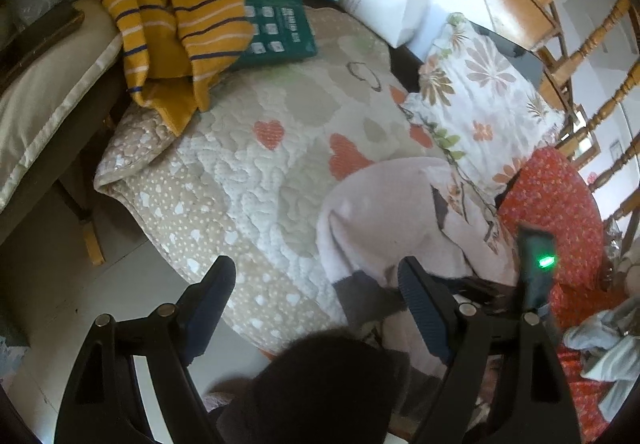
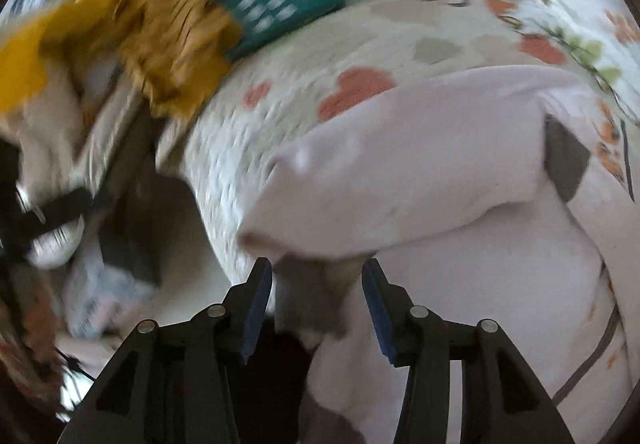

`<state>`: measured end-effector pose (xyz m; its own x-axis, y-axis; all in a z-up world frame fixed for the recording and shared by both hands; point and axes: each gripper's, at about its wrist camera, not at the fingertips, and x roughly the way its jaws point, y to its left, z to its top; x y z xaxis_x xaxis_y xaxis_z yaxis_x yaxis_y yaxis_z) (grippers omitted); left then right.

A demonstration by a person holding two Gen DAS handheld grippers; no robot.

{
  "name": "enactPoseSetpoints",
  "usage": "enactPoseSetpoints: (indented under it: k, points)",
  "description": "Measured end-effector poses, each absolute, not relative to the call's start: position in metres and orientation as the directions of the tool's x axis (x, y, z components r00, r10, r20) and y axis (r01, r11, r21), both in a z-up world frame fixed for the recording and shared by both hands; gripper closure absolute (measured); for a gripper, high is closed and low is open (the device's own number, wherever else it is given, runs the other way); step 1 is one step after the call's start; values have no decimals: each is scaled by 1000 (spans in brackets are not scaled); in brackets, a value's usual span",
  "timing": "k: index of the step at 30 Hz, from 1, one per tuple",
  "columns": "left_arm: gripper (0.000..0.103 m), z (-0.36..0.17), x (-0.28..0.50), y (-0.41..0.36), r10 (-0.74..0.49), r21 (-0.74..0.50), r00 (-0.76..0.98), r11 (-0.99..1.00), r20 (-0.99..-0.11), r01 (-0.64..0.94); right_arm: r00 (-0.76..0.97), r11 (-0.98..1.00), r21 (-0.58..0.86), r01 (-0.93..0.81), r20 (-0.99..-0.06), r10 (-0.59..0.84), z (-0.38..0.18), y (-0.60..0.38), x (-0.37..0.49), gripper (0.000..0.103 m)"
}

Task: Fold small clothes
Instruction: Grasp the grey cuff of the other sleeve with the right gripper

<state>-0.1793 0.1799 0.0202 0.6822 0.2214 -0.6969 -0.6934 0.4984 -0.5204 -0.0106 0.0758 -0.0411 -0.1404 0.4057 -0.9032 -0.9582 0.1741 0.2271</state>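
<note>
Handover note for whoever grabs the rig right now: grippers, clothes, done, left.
Left gripper: open, hovering over the quilt edge, holding nothing.
Right gripper: jaws apart at the near fold of the pale pink garment; pads do not look pressed on it. The view is blurred.
Pale pink garment: on the quilt, already doubled over once, grey patch showing near the floral pillow.
Yellow striped garment: heaped at the far end of the quilt, partly over a green booklet, unfolded.
Left: finish and flatten the pink garment, then fold the striped one.
</note>
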Motion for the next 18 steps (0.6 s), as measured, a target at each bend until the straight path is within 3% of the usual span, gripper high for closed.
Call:
enactPoseSetpoints:
  k: [4, 6, 12, 15, 18]
  points:
    - [21, 32, -183, 165, 235, -514, 690, 516, -685, -685, -28, 152, 89, -984, -933, 360, -64, 84, -37, 54]
    - [21, 36, -186, 162, 241, -509, 690, 521, -682, -685, -29, 174, 89, -981, -946, 323, -74, 87, -37, 97]
    - [21, 48, -188, 157, 259, -501, 691, 527, -675, -686, -264, 235, 415, -879, -833, 485, -42, 94, -21, 98]
    - [21, 57, -182, 153, 268, -489, 695, 546, -668, -680, -341, 255, 616, -746, -681, 648, -5, 86, 18, 98]
    - [20, 62, -171, 151, 256, -482, 700, 568, -666, -667, -284, 263, 772, -579, -493, 822, 35, 44, 83, 98]
